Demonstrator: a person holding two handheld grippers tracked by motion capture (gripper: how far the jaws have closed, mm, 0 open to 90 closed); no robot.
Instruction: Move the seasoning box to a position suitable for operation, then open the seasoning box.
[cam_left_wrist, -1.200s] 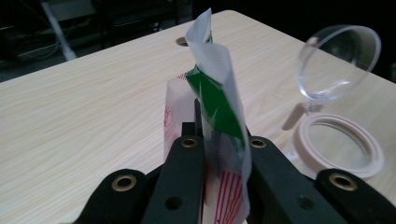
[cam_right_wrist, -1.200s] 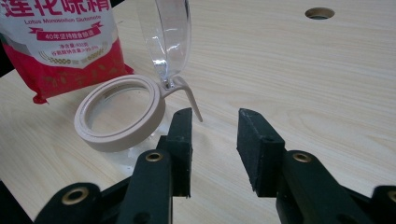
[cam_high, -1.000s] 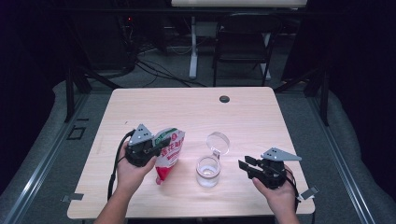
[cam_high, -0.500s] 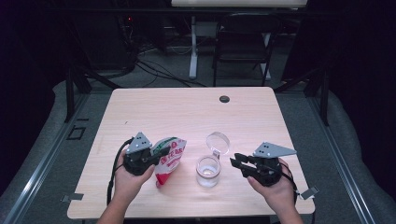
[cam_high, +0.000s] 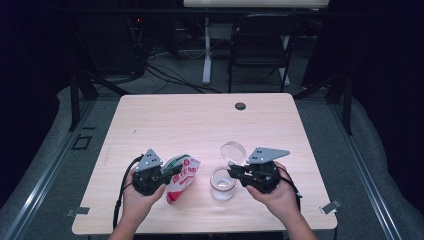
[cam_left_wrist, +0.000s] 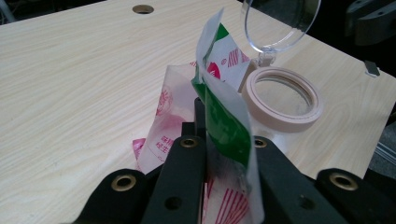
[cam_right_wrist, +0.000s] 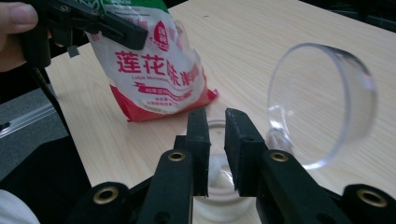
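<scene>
Two tools are at work: the left tool (cam_high: 167, 175) is pinching the seasoning bag (cam_high: 181, 175) upright for pouring, while the right tool (cam_right_wrist: 216, 140), nearly pressed together and just closing on nothing, is brought to the open jar (cam_high: 222, 184).

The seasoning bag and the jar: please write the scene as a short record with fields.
left gripper: shut on the seasoning bag, holding its top edge
seasoning bag: white, red and green, bottom corner near the table
jar: clear, upright, hinged lid open
right gripper: beside the jar's rim, jaws have just been closing, narrow gap, nothing gripped
table: light wood
</scene>
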